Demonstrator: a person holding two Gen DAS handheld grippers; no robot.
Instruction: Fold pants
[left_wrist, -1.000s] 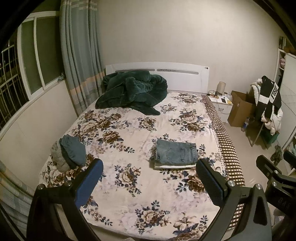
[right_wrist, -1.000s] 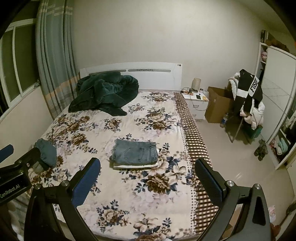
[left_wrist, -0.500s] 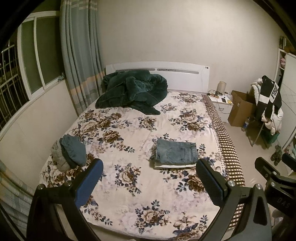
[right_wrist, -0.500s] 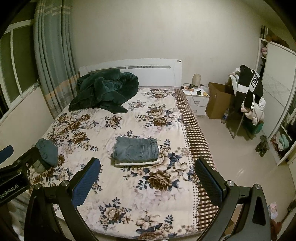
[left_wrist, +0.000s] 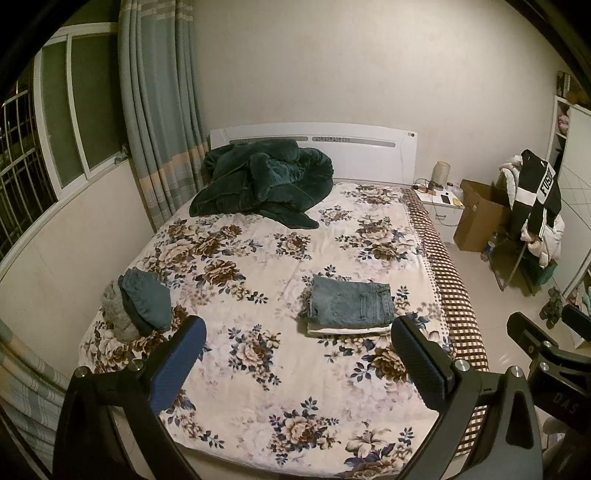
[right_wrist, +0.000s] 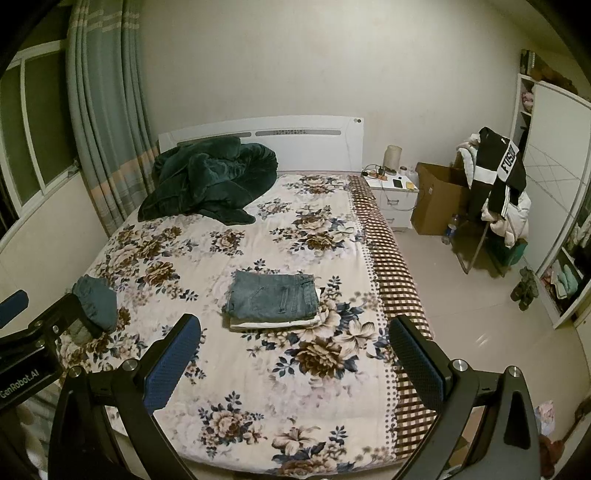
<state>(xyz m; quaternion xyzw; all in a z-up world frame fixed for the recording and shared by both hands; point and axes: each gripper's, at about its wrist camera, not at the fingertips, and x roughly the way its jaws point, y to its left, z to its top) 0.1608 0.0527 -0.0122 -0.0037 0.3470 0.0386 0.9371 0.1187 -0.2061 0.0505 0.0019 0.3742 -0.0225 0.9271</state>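
Note:
A folded pair of light blue jeans (left_wrist: 351, 304) lies on top of a folded white garment in the middle right of the floral bed (left_wrist: 258, 369); it also shows in the right wrist view (right_wrist: 273, 295). A bundle of teal and grey clothes (left_wrist: 142, 306) sits near the bed's left edge, also in the right wrist view (right_wrist: 96, 302). My left gripper (left_wrist: 299, 358) is open and empty, held back above the foot of the bed. My right gripper (right_wrist: 295, 354) is open and empty, beside it to the right.
A dark green blanket (left_wrist: 262, 184) is heaped at the headboard. A white nightstand (right_wrist: 395, 199), a cardboard box (right_wrist: 436, 199) and a chair piled with clothes (right_wrist: 495, 199) stand right of the bed. A window and curtain (left_wrist: 159, 122) line the left wall.
The right gripper's view has shifted a little to the left, so the bed sits further right in it. The left gripper has hardly moved. Both stay open and empty.

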